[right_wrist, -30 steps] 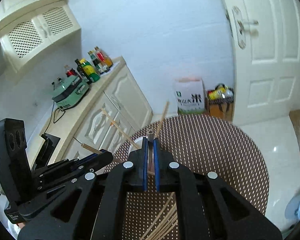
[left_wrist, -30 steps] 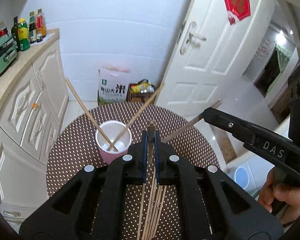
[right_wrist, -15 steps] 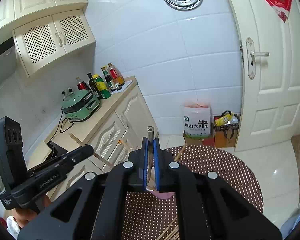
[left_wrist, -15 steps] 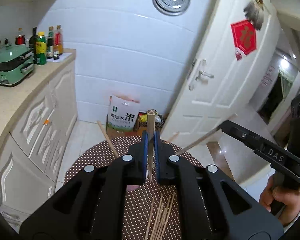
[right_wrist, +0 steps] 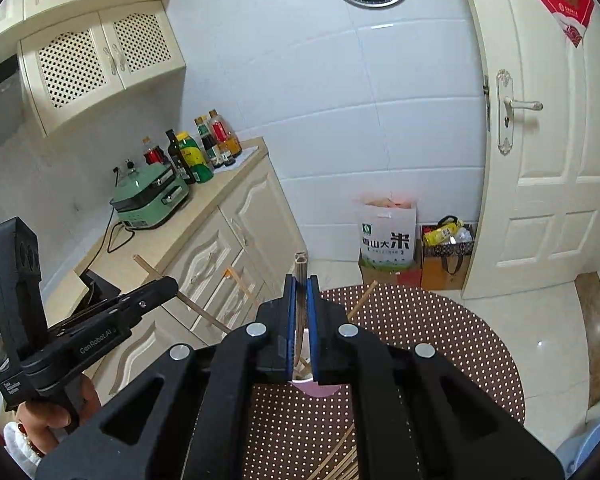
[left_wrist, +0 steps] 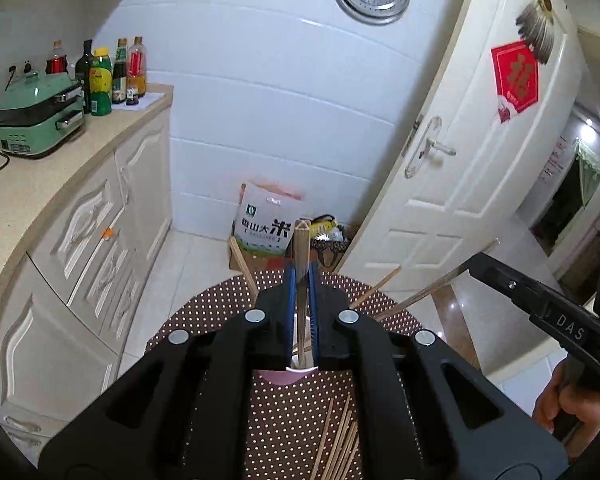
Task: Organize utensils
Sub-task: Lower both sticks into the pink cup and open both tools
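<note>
Green cooker point(left_wrist: 40, 114) and bottles point(left_wrist: 100, 76) stand on the counter, upper left of the left wrist view. Centre frame, the left gripper point(left_wrist: 301, 276) is clenched on one chopstick point(left_wrist: 302, 240), its tip poking up past the blue pads. Directly beneath, the pink cup point(left_wrist: 284, 376) shows at lower centre on the dotted table point(left_wrist: 220, 300), other chopsticks leaning out of it. Loose chopsticks point(left_wrist: 340, 440) lie at bottom centre. At right, the right gripper point(right_wrist: 301, 280) is clenched on a second chopstick point(right_wrist: 300, 266).
</note>
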Demonstrator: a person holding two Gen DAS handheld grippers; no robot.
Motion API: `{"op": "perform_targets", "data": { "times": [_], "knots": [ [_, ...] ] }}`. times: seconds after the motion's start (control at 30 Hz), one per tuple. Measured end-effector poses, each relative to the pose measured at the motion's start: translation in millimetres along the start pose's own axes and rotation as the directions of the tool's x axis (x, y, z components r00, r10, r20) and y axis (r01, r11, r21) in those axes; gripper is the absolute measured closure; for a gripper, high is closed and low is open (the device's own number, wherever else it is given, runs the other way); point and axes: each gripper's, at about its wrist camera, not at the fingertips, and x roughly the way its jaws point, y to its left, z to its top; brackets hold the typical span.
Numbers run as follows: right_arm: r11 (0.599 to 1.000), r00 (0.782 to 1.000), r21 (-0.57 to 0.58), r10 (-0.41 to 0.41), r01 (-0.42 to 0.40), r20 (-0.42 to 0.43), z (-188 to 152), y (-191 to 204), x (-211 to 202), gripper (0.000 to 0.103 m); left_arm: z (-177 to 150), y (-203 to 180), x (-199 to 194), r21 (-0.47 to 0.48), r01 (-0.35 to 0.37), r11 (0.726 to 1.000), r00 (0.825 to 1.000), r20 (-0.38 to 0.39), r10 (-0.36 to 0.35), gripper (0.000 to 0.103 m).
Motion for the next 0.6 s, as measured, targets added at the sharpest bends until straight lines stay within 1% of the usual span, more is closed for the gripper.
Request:
{"op": "perform_targets", "data": {
  "times": [0.27, 0.43, 0.6],
  "knots": [
    [1.000, 0.998, 0.021, -0.014, 0.015, -0.063, -17.3, -3.5, 12.0, 0.099, -21.4, 0.5, 23.4, 0.046, -0.006, 0.999, 0.996, -0.089, 0.010, 0.096],
    [1.000, 0.995, 0.024, -0.017, 0.019, -0.095, -25.6, -1.9, 19.6, 0.099, -30.5, 0.4, 32.4, 0.066, -0.011, 0.998, 0.992, -0.128, 0.019, 0.096],
    [0.999, 0.992, 0.028, -0.019, 0.023, -0.124, -33.5, -1.0, 26.5, 0.099, -35.9, -4.3, 36.6, 0.112, -0.023, 0.993, 0.988, -0.151, 0.040, 0.096]
  ]
}}
